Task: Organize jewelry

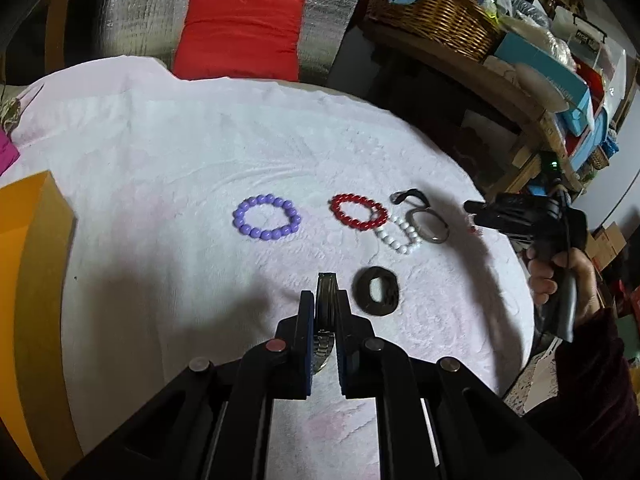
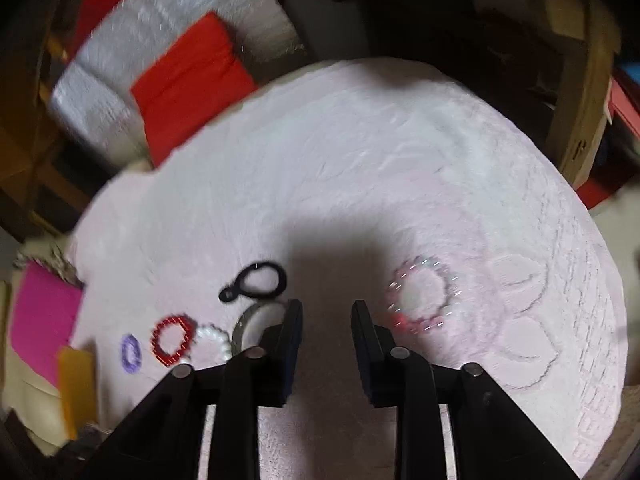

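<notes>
Our left gripper (image 1: pixel 325 300) is clamped on the metal watch band (image 1: pixel 325 320) near the table's (image 1: pixel 160 140) front edge; lift straight. Right gripper (image 2: pixel 326 312), jaws apart, holds nothing.

Purple bracelet (image 1: pixel 267 217), red bracelet (image 1: pixel 359 213)

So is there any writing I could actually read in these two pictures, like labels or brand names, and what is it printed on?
"FASHION", roughly: white letters on the end of the teal box on the shelf, running vertically; the first letters are cut off or unclear.
Dark stamp on the cardboard box in the right wrist view: too blurred to read.
Nothing is printed on the bracelets or the white cloth.
</notes>
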`<action>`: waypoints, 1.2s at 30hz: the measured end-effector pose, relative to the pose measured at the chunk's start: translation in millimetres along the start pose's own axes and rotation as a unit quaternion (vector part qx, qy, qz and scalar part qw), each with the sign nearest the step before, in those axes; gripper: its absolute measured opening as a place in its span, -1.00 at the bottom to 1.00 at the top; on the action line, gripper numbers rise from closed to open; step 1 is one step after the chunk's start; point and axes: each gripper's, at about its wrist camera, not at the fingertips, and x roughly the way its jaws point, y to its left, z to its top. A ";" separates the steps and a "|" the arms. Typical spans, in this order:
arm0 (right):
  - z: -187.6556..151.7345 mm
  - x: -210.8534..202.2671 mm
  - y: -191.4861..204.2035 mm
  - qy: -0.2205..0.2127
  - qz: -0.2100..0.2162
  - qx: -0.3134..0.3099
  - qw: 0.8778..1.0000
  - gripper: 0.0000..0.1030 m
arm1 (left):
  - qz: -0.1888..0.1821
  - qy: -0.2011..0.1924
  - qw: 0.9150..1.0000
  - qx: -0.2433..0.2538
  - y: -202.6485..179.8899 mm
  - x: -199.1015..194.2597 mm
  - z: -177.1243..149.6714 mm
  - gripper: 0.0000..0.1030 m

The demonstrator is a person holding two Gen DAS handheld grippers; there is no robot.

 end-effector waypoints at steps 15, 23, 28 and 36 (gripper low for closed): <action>-42.6 21.5 63.8 0.019 -0.069 -0.255 0.964 0.26 | -0.006 0.027 1.000 0.006 11.7 12.3 -17.1 -0.71; -56.2 34.4 57.4 -0.003 -0.068 -0.282 0.957 0.57 | -0.022 0.050 0.998 0.020 10.0 25.0 -27.4 0.02; -49.0 51.4 71.2 -0.023 -0.082 -0.287 0.954 0.60 | -0.025 0.056 0.998 0.035 2.8 31.6 -28.2 0.25; -47.5 58.9 79.4 -0.042 -0.088 -0.292 0.951 0.24 | 0.007 0.053 0.996 0.066 -14.1 49.3 -27.3 -0.01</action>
